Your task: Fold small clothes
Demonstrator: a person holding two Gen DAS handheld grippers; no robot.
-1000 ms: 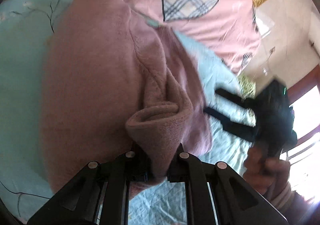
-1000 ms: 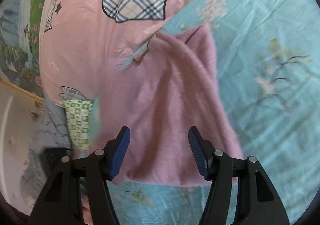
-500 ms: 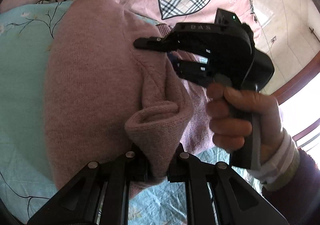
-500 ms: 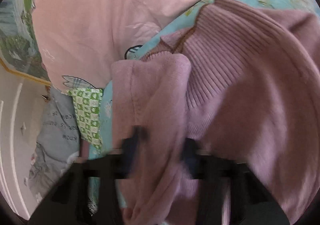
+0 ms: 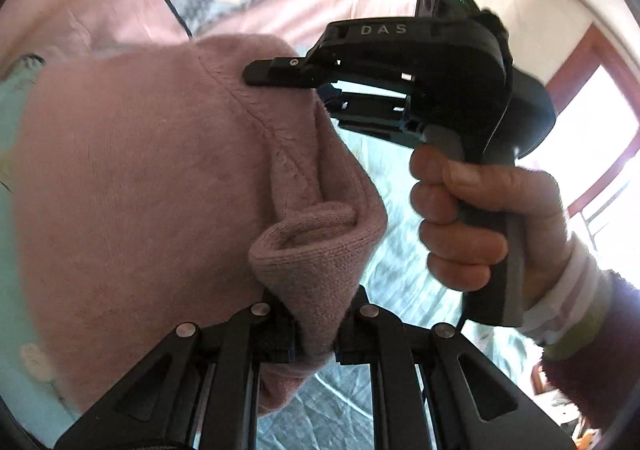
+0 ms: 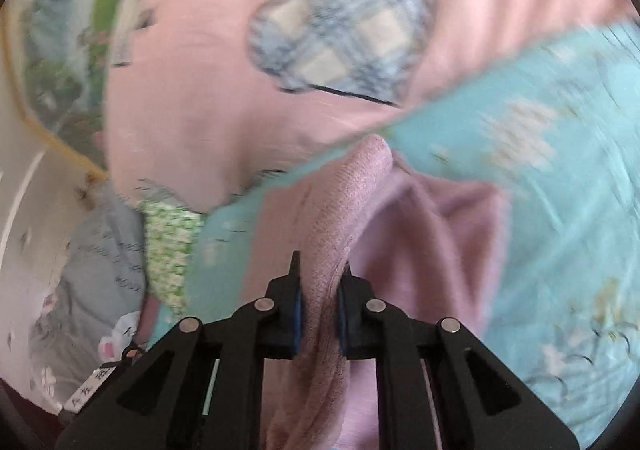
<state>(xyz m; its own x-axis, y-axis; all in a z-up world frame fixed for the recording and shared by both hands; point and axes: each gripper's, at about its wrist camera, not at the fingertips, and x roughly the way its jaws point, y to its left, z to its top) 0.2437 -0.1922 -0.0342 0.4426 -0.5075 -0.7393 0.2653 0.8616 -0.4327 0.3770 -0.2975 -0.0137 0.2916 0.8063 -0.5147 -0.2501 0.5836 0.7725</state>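
Pink knit sweater [image 5: 132, 186], lifted at frame centre above the blue floral sheet [image 6: 560, 210], is clamped by left gripper [image 5: 316, 334] and right gripper [image 6: 320, 314]. Soft, light, limp fabric is judged best gripped at bunched edges.

Left tongs [image 5: 314, 334] clamped on knit, right tongs [image 6: 318, 314] clamped likewise

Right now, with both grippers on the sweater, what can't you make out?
- Left wrist: left gripper pads buried in pink sweater fold.
- Left wrist: right gripper lower finger tip behind the sweater.
- Right wrist: bedsheet print motion-blurred; sweater's hem cut off by the bottom edge.
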